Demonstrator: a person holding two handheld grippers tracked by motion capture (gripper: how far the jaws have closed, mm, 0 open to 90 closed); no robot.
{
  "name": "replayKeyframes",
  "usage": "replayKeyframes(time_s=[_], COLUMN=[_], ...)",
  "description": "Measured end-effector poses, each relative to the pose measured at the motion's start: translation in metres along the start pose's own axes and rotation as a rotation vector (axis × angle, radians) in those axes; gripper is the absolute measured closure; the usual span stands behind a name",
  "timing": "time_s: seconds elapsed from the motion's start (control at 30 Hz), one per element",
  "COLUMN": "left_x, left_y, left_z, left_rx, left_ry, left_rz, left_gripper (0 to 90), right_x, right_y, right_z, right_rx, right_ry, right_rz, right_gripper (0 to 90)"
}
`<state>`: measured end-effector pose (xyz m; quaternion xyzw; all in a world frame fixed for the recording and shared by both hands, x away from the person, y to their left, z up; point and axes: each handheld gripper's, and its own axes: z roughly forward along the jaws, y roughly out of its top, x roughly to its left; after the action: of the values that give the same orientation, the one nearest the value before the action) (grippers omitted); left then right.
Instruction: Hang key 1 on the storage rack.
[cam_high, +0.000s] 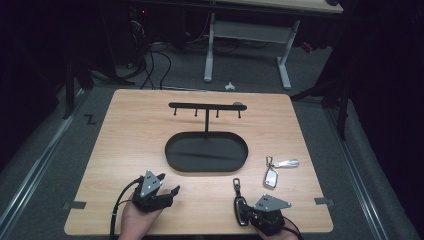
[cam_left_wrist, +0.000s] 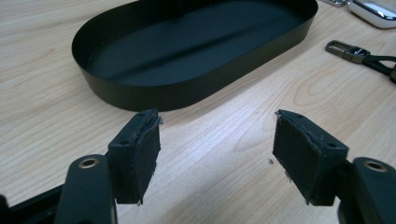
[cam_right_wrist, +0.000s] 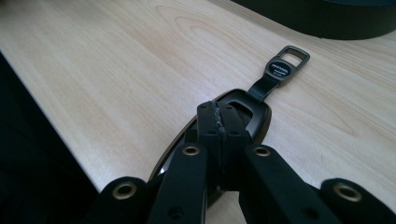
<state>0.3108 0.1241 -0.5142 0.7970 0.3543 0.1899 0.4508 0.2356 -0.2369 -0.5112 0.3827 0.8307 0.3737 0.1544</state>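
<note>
On the wooden worktop (cam_high: 130, 145), in a dark room, one black tray (cam_high: 172, 150) and three key fobs are counted: a black key fob (cam_high: 240, 207) and two silver fobs (cam_high: 271, 177); the left hand-held gripper (cam_high: 169, 184) is spread wide, the right hand-held gripper (cam_right_wrist: 217, 116) is closed over the black key fob.

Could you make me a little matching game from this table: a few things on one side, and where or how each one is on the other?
Things:
1. Black oval tray
2. Silver key fob
3. Black key fob
4. Left tool

Descriptions:
A. jaws wide apart, nothing between them
B. lies right of the tray
C. at the near edge, under the shut right tool
D. in the table's middle, holding the hook stand

Pairs: 1-D, 2-B, 3-C, 4-A
</note>
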Motion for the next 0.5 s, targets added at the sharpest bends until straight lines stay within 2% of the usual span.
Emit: replayKeyframes(time_s=[0.27,0.33,0.5], left_x=[-0.003,-0.004,-0.005], left_y=[0.006,0.008,0.009], left_z=[0.009,0.012,0.013], left_rx=[-0.006,-0.004,-0.003], left_ry=[-0.018,-0.024,-0.026], left_rz=[0.007,0.011,0.013], left_gripper=[32.0,32.0,32.0], right_x=[0.004,0.007,0.007], right_y=[-0.008,-0.009,-0.011], right_z=[-0.008,-0.008,-0.007], right_rx=[0.012,0.017,0.028], right_ry=[0.019,0.021,0.004], right_rz=[0.006,-0.008,-0.019], right_gripper=[90.0,90.0,90.0])
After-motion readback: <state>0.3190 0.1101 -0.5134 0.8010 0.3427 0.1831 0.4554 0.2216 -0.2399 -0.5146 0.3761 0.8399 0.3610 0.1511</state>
